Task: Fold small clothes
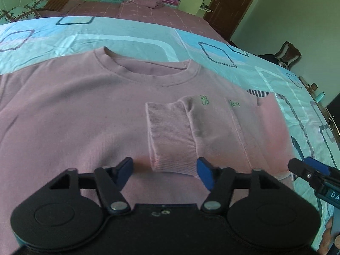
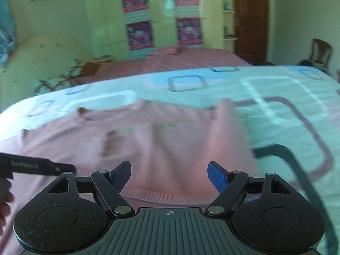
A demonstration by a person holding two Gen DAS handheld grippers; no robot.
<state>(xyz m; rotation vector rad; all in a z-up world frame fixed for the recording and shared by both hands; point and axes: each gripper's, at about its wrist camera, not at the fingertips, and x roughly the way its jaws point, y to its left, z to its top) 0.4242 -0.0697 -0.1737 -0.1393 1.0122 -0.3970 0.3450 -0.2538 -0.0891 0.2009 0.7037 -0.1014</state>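
A pink sweatshirt (image 1: 74, 110) lies flat, front up, on a bed sheet (image 1: 131, 38) with a blue pattern. One sleeve is folded across its chest, ending in a ribbed cuff (image 1: 170, 136) beside small green stitching (image 1: 205, 101). My left gripper (image 1: 164, 165) hovers open with the cuff's near end between its blue pads, the left pad clear of the cloth. My right gripper (image 2: 170, 166) is open over the sweatshirt (image 2: 161, 144) near its folded side, with nothing gripped. Its tip (image 1: 297, 166) shows at the right edge of the left wrist view.
Pink bedding (image 1: 148, 14) with a folded pink item lies beyond the sheet. A wardrobe with posters (image 2: 140, 21) and a brown door (image 2: 250, 17) stand behind. A chair (image 1: 286, 53) is on the right. A dark strap (image 2: 297, 170) lies on the sheet.
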